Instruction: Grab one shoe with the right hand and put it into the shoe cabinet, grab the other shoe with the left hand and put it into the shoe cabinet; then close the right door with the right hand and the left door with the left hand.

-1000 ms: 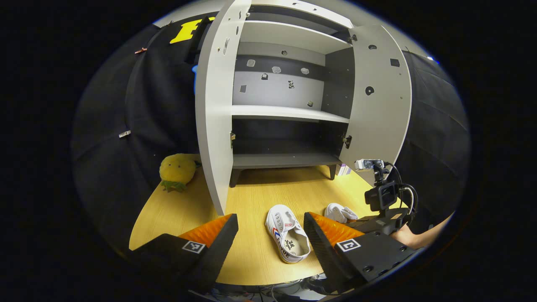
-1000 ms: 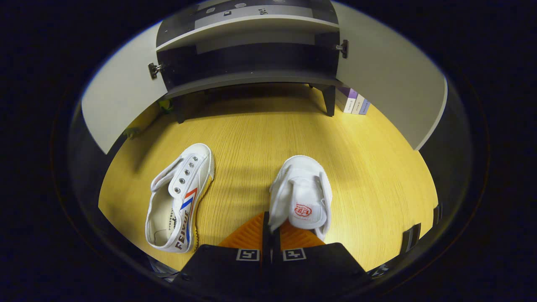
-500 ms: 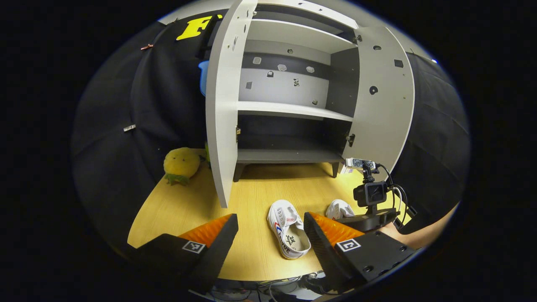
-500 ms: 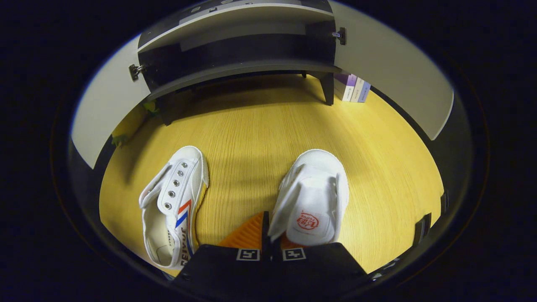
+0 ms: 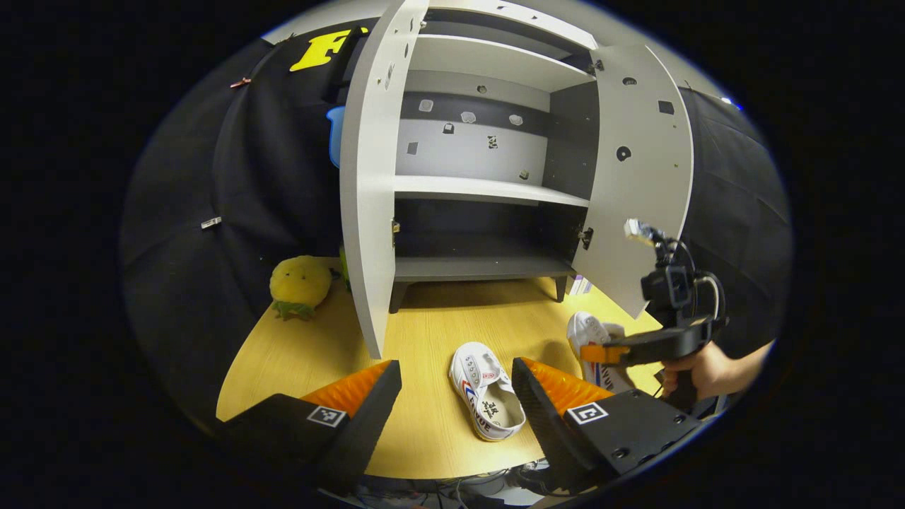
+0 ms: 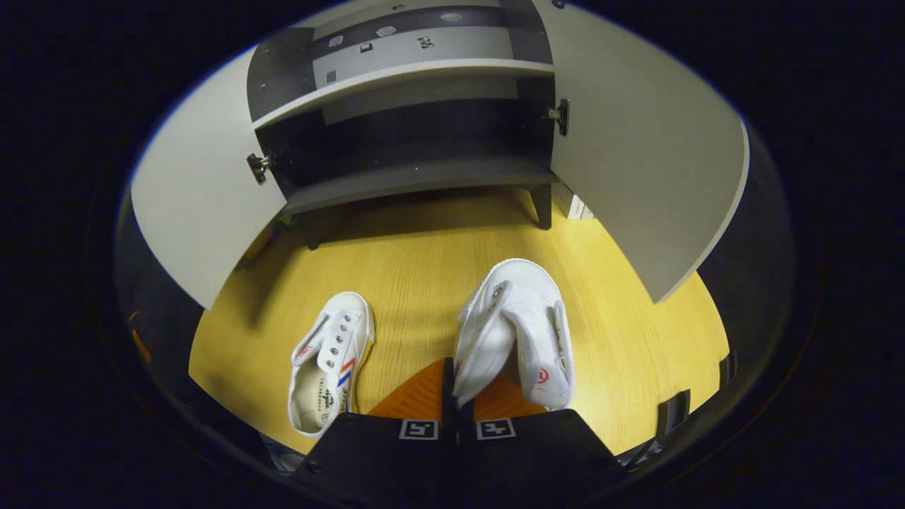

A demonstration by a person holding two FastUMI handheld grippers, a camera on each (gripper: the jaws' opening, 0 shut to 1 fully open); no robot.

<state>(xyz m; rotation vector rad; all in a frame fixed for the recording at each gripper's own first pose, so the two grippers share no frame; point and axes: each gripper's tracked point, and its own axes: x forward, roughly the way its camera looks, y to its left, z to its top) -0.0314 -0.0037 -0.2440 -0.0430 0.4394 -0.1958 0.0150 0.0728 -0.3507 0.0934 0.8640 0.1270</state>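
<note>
My right gripper (image 6: 457, 385) is shut on the side wall of a white shoe (image 6: 520, 329), which hangs lifted off the wooden floor (image 6: 424, 268), toe toward the cabinet. The left gripper view has that gripper (image 5: 601, 351) at right with the same shoe (image 5: 588, 336), a hand gripping its handle. The other white shoe (image 5: 486, 390) with a red and blue stripe lies on the floor, also in the right gripper view (image 6: 329, 360). My left gripper (image 5: 456, 385) hovers open just before it. The shoe cabinet (image 5: 488, 184) stands ahead with both doors open, left door (image 5: 368, 191), right door (image 5: 636, 177).
A yellow plush toy (image 5: 300, 286) lies left of the cabinet beside the left door. Books (image 6: 576, 207) stand behind the right door. The cabinet's bottom shelf (image 6: 417, 180) sits just above the floor on short legs.
My right gripper has lifted its shoe off the floor and tilted up toward the cabinet. The left gripper has barely moved and stays open.
</note>
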